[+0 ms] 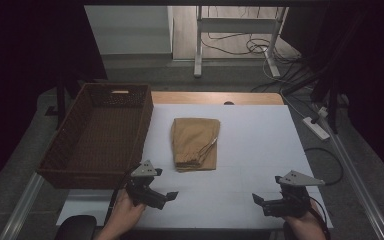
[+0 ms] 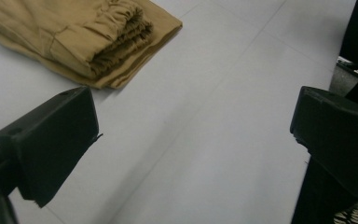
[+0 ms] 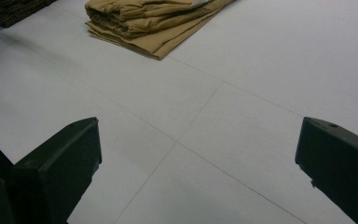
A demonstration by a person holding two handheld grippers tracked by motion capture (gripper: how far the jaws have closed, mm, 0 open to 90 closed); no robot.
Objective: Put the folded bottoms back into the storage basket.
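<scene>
So the folded tan shorts (image 1: 195, 143) are sitting flat in the middle of the white table (image 1: 260, 165), just to the right of the brown wicker basket (image 1: 100, 132), close to it but not touching. My guess is the shorts are headed for the basket, since it's parked right alongside with its open top free. Both grippers are hanging back at the near edge, well apart from the cloth: the left gripper (image 1: 167, 196) sits near the basket's front corner and the right gripper (image 1: 258, 201) is off toward the table's right side. Both have their jaws spread wide with nothing between them, which makes sense if they're about to come in from each side of the fold. From the left gripper view the elastic waistband end of the shorts (image 2: 98, 39) faces it, so that edge looks like the easiest thing to pinch first.
</scene>
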